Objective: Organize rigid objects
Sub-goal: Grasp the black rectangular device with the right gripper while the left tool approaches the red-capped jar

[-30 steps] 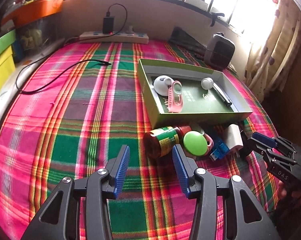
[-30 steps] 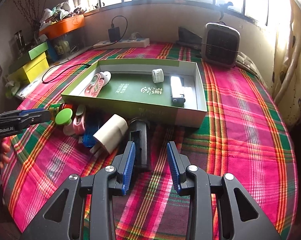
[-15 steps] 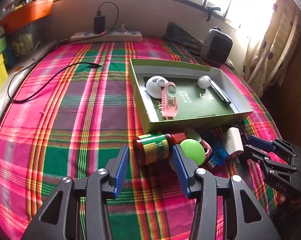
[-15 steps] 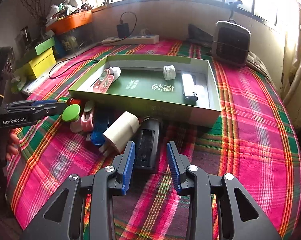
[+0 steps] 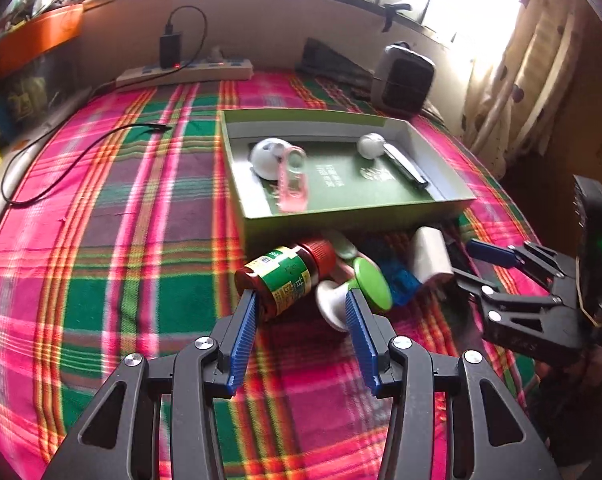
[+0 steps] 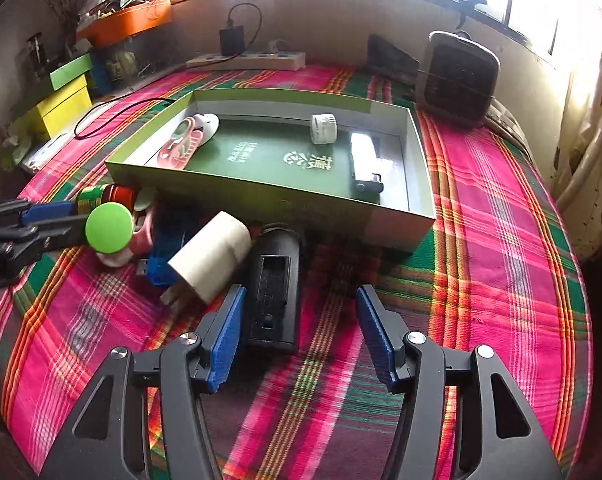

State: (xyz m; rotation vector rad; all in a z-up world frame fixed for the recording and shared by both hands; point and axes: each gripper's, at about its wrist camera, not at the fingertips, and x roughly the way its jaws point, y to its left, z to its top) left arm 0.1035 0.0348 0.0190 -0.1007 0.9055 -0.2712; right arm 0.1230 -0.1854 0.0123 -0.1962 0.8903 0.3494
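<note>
A green open box [image 5: 341, 216] [image 6: 269, 196] lies on the plaid cloth, holding a white round thing, a pink clip, a white roll and a black-and-white bar. In front of it lie a red-capped jar with a green label [image 5: 285, 276], a white spool with a green disc [image 5: 371, 284] [image 6: 110, 227], a blue block [image 6: 163, 256], a white charger plug [image 6: 209, 258] and a black device [image 6: 275, 292]. My left gripper [image 5: 301, 300] is open, its jaws either side of the jar's base and the spool. My right gripper [image 6: 299, 296] is open around the black device's near end.
A power strip with a plugged charger [image 5: 181, 72] and a loose black cable [image 5: 73, 160] lie at the back left. A small dark heater [image 6: 457, 76] stands at the back right. Yellow and green boxes [image 6: 61, 100] sit at the left edge. Curtains hang on the right.
My left gripper has moved forward to the jar and spool. My right gripper has opened wider and come forward over the black device.
</note>
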